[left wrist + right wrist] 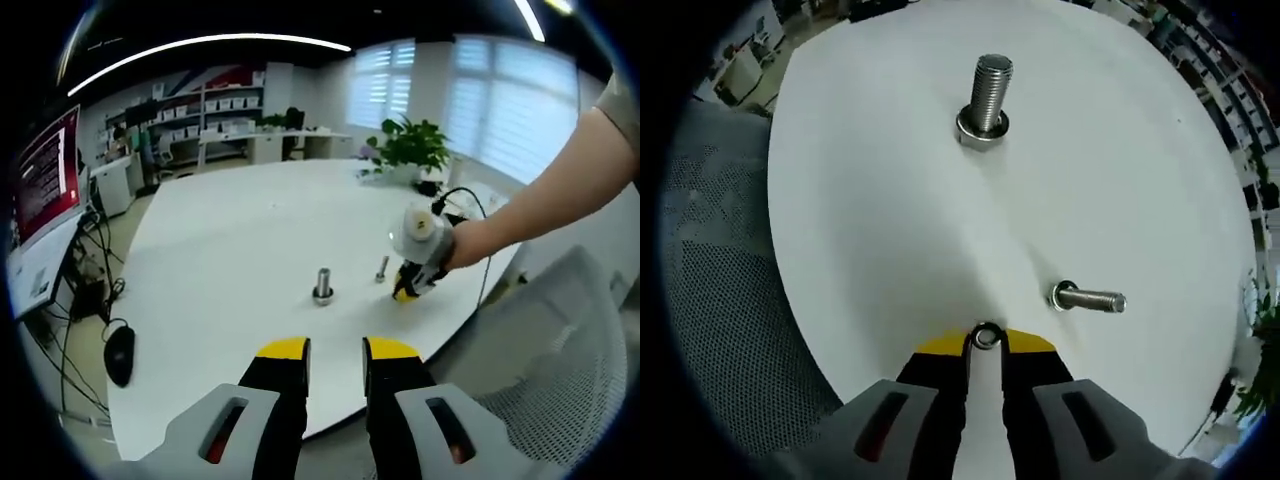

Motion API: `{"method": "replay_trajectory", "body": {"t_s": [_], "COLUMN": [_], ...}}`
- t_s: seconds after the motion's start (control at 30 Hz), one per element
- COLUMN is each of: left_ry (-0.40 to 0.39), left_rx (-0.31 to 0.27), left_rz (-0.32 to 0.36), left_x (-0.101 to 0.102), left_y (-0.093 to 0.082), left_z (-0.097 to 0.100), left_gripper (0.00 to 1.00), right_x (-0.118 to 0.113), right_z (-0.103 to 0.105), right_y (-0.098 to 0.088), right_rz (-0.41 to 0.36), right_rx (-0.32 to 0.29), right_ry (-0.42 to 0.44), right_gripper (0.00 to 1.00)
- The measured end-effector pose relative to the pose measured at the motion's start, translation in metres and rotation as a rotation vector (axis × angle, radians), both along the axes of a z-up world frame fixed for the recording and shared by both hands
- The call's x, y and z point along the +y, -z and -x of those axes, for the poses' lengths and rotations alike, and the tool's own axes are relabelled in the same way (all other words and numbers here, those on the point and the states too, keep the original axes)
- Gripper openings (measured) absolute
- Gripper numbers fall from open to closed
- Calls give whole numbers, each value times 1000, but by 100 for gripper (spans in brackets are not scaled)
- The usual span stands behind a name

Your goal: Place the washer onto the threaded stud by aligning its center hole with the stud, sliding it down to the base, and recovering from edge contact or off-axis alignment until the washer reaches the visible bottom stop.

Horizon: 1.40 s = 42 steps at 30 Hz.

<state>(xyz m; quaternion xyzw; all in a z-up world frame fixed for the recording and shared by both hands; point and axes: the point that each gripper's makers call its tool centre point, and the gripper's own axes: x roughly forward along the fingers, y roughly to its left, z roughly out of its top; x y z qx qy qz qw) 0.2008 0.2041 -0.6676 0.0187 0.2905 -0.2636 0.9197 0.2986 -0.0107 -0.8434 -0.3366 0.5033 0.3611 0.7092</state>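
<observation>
A large threaded stud [988,95] stands upright on its hex base in the middle of the white round table [880,200]. It also shows as the stud [323,284] in the left gripper view. My right gripper [986,344] is shut on a small steel washer [986,336], pinched at the yellow fingertips low over the table, well short of the stud. A smaller bolt [1092,299] stands to the right of it. In the left gripper view a person's hand holds the right gripper [405,292] near the smaller bolt [383,267]. My left gripper [337,350] is open over the table's near edge, holding nothing.
A monitor [45,190] and a black mouse [118,354] with cables sit at the table's left side. A potted plant [410,145] stands at the far edge. A grey mesh chair [560,380] is beside the table, seen also as the chair [710,260].
</observation>
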Motion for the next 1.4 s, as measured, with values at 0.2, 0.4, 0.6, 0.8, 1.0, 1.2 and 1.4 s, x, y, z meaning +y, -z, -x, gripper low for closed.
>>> {"method": "replay_trajectory", "body": {"t_s": [0.2,0.4,0.6,0.8,1.0,1.2,1.4], "left_ry": [8,4,2,9,18,11,6], "left_rx": [-4,-7,-8,-13,-11,-15,-15], "left_rz": [6,15,18,26,30,35,34], "left_x": [-1,-1,-1,-2,-4,-3,-2], "left_y": [-1,-2,-3,-4,-4,-5,-5], "left_z": [0,0,-1,-1,1,0,0], "left_gripper": [18,18,18,18,18,19,19], "right_x": [-10,-16,-23,-19,-6,0,0], "right_z": [8,-1,-22,-41,-50,-50,-56], "right_y": [0,-17,-39,-66,-81,-75,-66], "right_rz": [-36,-60,-82,-134,-124,-99,-78], "right_rx": [37,7,-39,-101,-152,-138,-124], "right_ry": [102,117,148,165,79,46,33], "right_gripper": [13,13,13,14,14,14,14]}}
